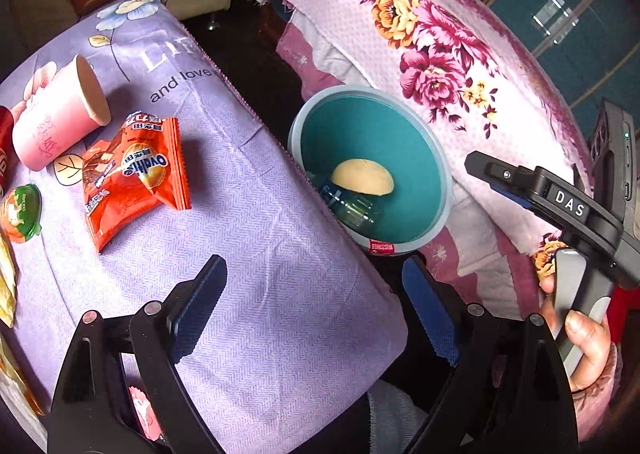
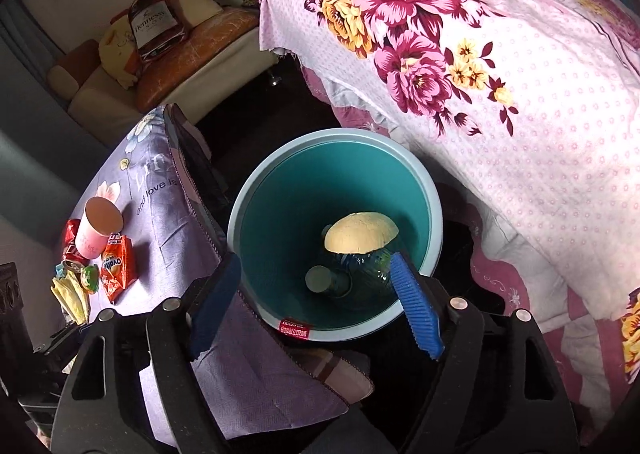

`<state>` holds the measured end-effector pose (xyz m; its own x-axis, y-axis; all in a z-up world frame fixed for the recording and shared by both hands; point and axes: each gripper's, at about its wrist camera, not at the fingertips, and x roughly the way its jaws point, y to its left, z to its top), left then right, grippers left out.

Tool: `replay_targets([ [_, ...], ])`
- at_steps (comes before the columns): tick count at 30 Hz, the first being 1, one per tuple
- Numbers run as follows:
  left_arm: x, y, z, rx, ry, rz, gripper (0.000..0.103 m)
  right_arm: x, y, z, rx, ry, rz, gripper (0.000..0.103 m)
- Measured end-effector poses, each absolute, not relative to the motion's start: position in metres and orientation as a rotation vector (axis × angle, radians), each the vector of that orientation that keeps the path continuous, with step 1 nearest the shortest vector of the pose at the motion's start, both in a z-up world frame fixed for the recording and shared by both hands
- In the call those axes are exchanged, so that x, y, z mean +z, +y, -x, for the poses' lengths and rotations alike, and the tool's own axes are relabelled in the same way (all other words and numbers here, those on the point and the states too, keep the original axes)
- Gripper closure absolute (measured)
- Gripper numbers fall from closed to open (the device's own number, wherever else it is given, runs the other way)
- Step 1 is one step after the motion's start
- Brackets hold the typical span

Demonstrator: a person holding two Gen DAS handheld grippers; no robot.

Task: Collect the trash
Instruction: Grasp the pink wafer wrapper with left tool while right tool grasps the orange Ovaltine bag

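Observation:
A teal bin stands on the floor between the table and the bed. In it lie a green bottle and a pale yellow dome-shaped piece. My right gripper hangs open above the bin's near rim, nothing between its blue pads. On the lilac tablecloth lie a tipped pink paper cup, an orange Ovaltine packet, a green jelly cup, a red can and yellow wrappers. My left gripper is open and empty over the table's near corner, short of the packet.
A bed under a pink floral blanket rises right of the bin. A sofa with a Hennessy bag stands at the back. Dark floor runs between table and bed. A hand holds the right gripper's handle at the right edge.

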<state>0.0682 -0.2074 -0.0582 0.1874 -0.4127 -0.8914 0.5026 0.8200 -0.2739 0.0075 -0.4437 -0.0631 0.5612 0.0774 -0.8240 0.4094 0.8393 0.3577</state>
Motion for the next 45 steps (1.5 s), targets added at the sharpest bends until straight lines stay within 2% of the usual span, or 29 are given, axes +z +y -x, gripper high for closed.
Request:
replay_targets([
  [20, -0.06, -0.069, -0.028, -0.531, 1.214, -0.078, 0.011, -0.039, -0.306, -0.013, -0.003, 1.095, -0.314, 0.023],
  [22, -0.063, -0.061, -0.023, -0.527, 1.221, -0.091, 0.011, -0.037, -0.296, -0.014, 0.014, 1.1, -0.298, 0.019],
  [32, -0.094, -0.032, -0.001, -0.496, 1.293, -0.094, 0.011, -0.041, -0.261, -0.016, 0.064, 1.142, -0.237, 0.019],
  [36, -0.095, -0.036, 0.006, -0.495, 1.272, -0.123, 0.007, -0.045, -0.253, -0.016, 0.08, 1.157, -0.223, 0.019],
  [41, -0.094, -0.041, 0.007, -0.473, 1.23, -0.142, 0.007, -0.048, -0.251, -0.017, 0.085, 1.168, -0.218, 0.019],
  [43, -0.092, -0.045, 0.006, -0.447, 1.208, -0.156, 0.015, -0.05, -0.252, -0.017, 0.083, 1.171, -0.221, 0.019],
  [45, -0.089, -0.045, 0.004, -0.422, 1.182, -0.168, 0.038, -0.053, -0.253, -0.019, 0.08, 1.175, -0.225, 0.019],
])
